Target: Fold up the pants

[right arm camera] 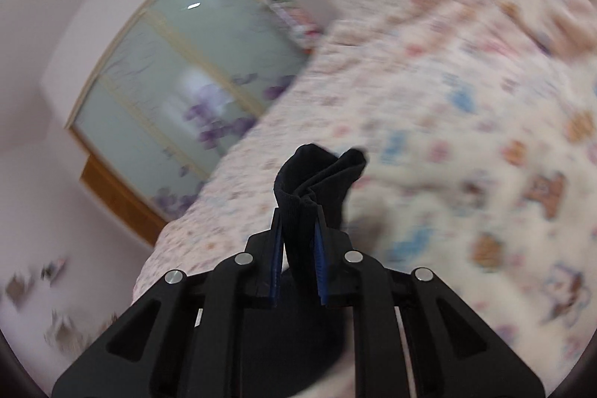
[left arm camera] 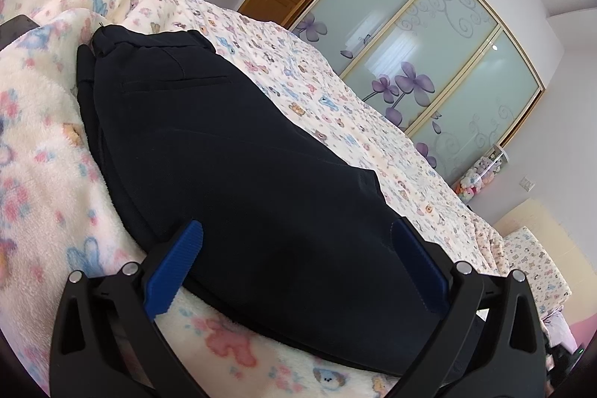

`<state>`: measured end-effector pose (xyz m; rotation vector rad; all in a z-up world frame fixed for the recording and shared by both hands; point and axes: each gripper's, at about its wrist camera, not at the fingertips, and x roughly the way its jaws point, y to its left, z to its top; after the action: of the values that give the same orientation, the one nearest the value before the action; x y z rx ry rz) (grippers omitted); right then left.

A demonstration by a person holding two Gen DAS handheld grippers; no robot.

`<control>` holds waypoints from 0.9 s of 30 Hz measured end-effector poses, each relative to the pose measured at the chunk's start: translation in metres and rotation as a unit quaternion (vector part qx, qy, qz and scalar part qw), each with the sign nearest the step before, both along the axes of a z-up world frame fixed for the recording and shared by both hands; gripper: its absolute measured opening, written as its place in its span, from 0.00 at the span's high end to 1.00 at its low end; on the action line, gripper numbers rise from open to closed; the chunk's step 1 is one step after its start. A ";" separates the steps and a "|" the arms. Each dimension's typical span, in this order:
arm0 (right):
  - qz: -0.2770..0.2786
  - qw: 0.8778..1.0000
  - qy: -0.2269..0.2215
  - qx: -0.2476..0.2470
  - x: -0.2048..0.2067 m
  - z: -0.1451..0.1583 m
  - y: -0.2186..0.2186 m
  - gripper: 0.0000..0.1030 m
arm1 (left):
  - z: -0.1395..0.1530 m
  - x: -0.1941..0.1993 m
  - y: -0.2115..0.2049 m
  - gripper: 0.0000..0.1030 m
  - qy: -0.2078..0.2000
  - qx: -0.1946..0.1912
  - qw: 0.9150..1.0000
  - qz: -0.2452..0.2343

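Right gripper (right arm camera: 298, 230) jaws clamped on bunched pants (right arm camera: 317, 174) | left gripper (left arm camera: 298, 267) jaws spread wide, gripping nothing, over pants

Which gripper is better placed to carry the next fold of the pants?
Probably the right gripper: it is clamped on a bunch of the dark pants. The left gripper is open, gripping nothing.

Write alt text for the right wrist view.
The right tool is shut on a bunched fold of dark pants, the fabric sticking up past its blue pads. Behind, blurred, lie a cartoon-print bedspread and a frosted-glass wardrobe with purple flowers.
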<state>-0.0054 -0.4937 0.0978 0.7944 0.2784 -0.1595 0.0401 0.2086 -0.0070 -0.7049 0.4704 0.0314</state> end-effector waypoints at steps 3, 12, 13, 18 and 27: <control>0.057 0.998 -0.021 -0.032 0.015 0.028 0.042 0.85 | 0.001 0.000 0.000 0.02 0.000 0.002 1.000 0.000; 0.226 0.967 -0.026 -0.114 0.062 0.038 0.197 0.85 | 0.008 -0.005 0.001 0.02 -0.014 0.007 1.000 0.002; 0.239 0.963 -0.024 -0.123 0.065 0.035 0.209 0.85 | 0.008 -0.005 0.002 0.02 -0.015 0.007 1.000 0.001; 0.296 0.944 -0.003 -0.149 0.073 0.015 0.271 0.85 | 0.009 -0.006 0.004 0.02 -0.020 0.003 1.000 -0.002; 0.389 0.861 0.151 -0.291 0.075 -0.059 0.373 0.82 | 0.014 -0.010 0.000 0.02 -0.032 0.008 0.999 -0.015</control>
<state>0.0698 -0.1211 0.0391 0.0063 0.7873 0.3913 0.0297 0.2082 0.0068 -0.6805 0.4189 -0.0161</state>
